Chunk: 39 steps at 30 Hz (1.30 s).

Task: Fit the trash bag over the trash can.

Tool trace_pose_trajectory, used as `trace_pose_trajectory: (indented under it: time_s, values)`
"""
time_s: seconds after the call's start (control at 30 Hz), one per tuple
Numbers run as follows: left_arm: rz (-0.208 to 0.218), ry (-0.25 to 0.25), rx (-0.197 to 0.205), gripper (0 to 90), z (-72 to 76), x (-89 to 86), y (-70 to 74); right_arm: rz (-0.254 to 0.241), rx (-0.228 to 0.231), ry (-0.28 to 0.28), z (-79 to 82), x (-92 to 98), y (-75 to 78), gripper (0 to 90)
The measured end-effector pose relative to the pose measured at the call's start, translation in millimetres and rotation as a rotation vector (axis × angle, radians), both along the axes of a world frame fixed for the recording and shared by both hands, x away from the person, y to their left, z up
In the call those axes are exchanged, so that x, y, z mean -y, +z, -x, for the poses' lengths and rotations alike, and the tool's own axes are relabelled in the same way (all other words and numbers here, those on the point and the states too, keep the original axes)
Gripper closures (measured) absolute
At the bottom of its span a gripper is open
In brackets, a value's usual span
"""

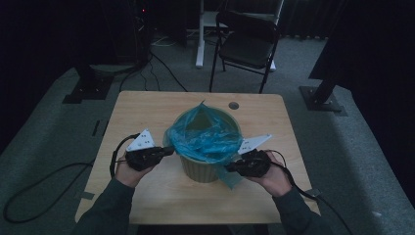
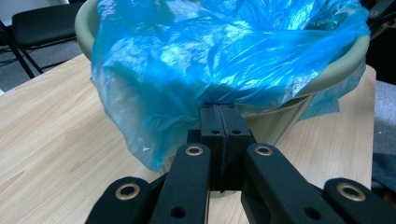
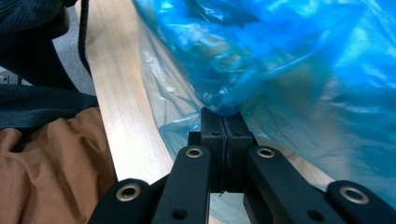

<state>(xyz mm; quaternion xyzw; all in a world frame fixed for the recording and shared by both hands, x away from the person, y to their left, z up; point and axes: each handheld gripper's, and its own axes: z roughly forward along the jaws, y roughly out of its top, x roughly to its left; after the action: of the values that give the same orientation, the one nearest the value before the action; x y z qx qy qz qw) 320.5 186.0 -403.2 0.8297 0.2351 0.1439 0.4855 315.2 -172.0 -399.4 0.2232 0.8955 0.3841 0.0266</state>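
Note:
A pale green bin (image 1: pixel 199 169) stands at the middle of the wooden table (image 1: pixel 147 110), lined with a crumpled blue plastic bag (image 1: pixel 205 133). At the bin's left side my left gripper (image 1: pixel 171 150) is shut, its tips pinching the bag's film (image 2: pixel 210 51) where it hangs over the rim (image 2: pixel 337 69). The left gripper (image 2: pixel 219 109) shows its two jaws pressed together. At the bin's right side my right gripper (image 1: pixel 229 168) is also shut, and the right gripper (image 3: pixel 222 113) has a bunched fold of the bag (image 3: pixel 280 56) caught at its tips.
A black folding chair (image 1: pixel 247 44) stands behind the table, by a white desk leg (image 1: pixel 200 34). A round hole (image 1: pixel 233 105) sits near the table's far edge. Cables trail on the grey carpet at left. Brown cloth (image 3: pixel 51 172) lies below the table edge (image 3: pixel 121 102).

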Motion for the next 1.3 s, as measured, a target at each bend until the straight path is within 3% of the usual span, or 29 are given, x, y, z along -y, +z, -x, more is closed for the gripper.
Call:
trace_pose_trajectory:
  time_s: [0.33,0.53,0.77,0.87,1.13,1.3]
  values:
    - [-0.001,-0.002,0.0,90.0,-0.3,1.1,-1.3,0.013,-0.008,-0.024,-2.4,3.0,-3.2,89.8]
    - [0.018,-0.002,0.016,85.2,2.8,-6.2,0.0,0.013,-0.007,-0.027,-1.9,4.4,-4.1,89.7]
    - [0.053,0.003,0.034,75.8,5.8,-13.8,5.3,0.01,-0.007,-0.022,-1.2,4.5,-4.0,89.1]
    - [0.074,-0.005,0.066,72.2,8.8,-12.9,12.7,0.011,-0.005,-0.02,-1.0,4.0,-4.4,88.7]
    - [0.055,0.002,0.103,57.9,6.0,-0.4,22.9,0.013,-0.003,-0.017,0.3,4.2,-3.9,88.8]
    - [0.033,-0.007,0.073,45.3,-0.7,7.5,26.8,0.013,-0.001,-0.014,0.8,3.8,-4.1,88.8]
